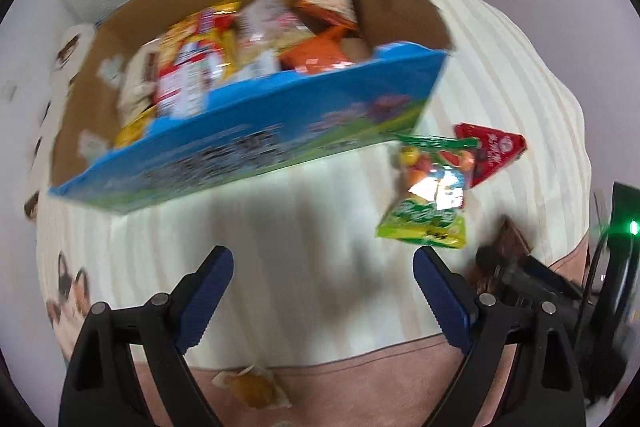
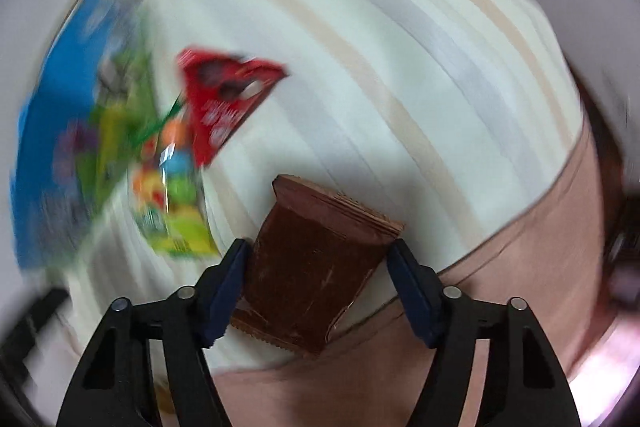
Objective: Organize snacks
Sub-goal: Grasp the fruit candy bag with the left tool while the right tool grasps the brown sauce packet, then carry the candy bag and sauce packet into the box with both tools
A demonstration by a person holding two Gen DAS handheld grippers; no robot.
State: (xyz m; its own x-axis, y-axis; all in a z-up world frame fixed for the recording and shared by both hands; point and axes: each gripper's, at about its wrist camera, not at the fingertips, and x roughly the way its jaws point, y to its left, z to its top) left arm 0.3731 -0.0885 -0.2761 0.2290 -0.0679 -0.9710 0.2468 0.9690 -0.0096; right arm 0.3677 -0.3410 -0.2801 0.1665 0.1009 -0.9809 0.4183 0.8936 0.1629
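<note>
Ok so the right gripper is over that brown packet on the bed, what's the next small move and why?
Probably finish closing the right gripper on the brown packet. The packet already lies between the pads; the left pad looks to be at its edge, while a gap shows at the right pad, so it does not look gripped yet. The snack box waits nearby.

blur: I can't read box snacks point(image 1: 224, 43) | blur: green packet point(image 2: 172, 195) print smeared | cut off: orange wrapper point(image 1: 252, 389) — behind left finger

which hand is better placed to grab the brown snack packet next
Right. Its tool already straddles the brown packet, one pad touching, the other just clear. The left tool hangs open over bare striped cloth.
</note>
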